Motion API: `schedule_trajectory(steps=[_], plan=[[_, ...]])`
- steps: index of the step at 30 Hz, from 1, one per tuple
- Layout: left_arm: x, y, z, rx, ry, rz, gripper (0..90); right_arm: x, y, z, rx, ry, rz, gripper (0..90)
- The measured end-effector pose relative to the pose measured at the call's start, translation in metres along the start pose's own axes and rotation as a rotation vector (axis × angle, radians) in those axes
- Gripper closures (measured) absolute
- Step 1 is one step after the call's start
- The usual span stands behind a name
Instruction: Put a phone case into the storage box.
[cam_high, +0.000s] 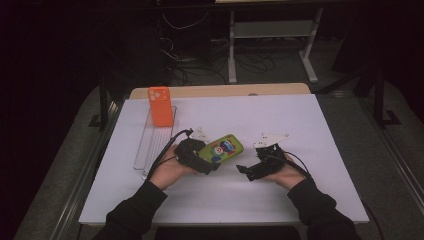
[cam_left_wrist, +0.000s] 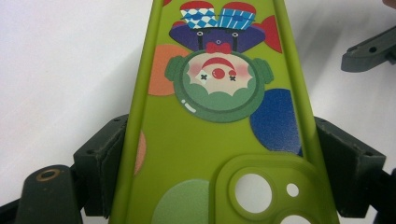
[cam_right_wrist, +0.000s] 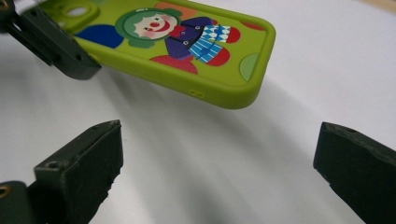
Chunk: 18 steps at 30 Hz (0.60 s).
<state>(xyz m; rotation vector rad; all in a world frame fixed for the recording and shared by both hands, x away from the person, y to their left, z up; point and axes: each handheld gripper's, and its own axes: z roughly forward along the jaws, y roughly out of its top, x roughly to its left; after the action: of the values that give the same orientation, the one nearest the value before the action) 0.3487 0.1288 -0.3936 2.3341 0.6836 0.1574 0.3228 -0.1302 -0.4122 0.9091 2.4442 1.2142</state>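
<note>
Green phone case (cam_high: 223, 148) with its clown picture is lifted above the white table (cam_high: 300, 190), clamped across its width near the camera hole by the left gripper (cam_high: 212, 164). Right gripper (cam_high: 244, 171) waits just beside it, jaws wide apart and holding nothing. I judge this as a handover or two-handed step: next the right gripper must come level with the free end of the case and close there.

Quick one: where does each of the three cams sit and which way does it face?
High view: above the person's side, looking forward and down on the white table; both forearms, left claw, right claw.
Left gripper view: on the left claw, looking along the green phone case clamped between its jaws.
Right gripper view: on the right claw, jaws open, facing the case's far end.
Shared by all: the green case.
</note>
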Motion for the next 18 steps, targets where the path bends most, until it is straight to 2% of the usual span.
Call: schedule_trajectory(steps=[5, 11, 12, 13, 16, 18], plan=[[0.002, 0.0, 0.0, 0.008, -0.002, 0.007, 15.5, 0.006, 0.0, 0.0, -0.007, -0.058, -0.06, 0.7], [0.001, 0.0, 0.0, -0.008, -0.007, -0.002, 15.5, 0.012, 0.0, 0.0, -0.013, -0.112, -0.144, 0.7], [0.001, 0.0, 0.0, -0.008, -0.007, 0.001, 15.5, 0.012, 0.0, 0.001, -0.012, -0.138, -0.191, 0.7], [0.002, 0.0, -0.001, -0.007, -0.008, 0.012, 15.5, 0.013, 0.0, 0.001, -0.021, -0.15, -0.208, 0.7], [0.002, 0.0, 0.0, -0.009, -0.008, 0.01, 15.5, 0.015, 0.0, 0.0, -0.029, -0.167, -0.259, 0.7], [0.002, 0.0, 0.0, -0.008, -0.011, 0.006, 15.5, 0.017, -0.001, 0.0, -0.034, -0.195, -0.3, 0.7]])
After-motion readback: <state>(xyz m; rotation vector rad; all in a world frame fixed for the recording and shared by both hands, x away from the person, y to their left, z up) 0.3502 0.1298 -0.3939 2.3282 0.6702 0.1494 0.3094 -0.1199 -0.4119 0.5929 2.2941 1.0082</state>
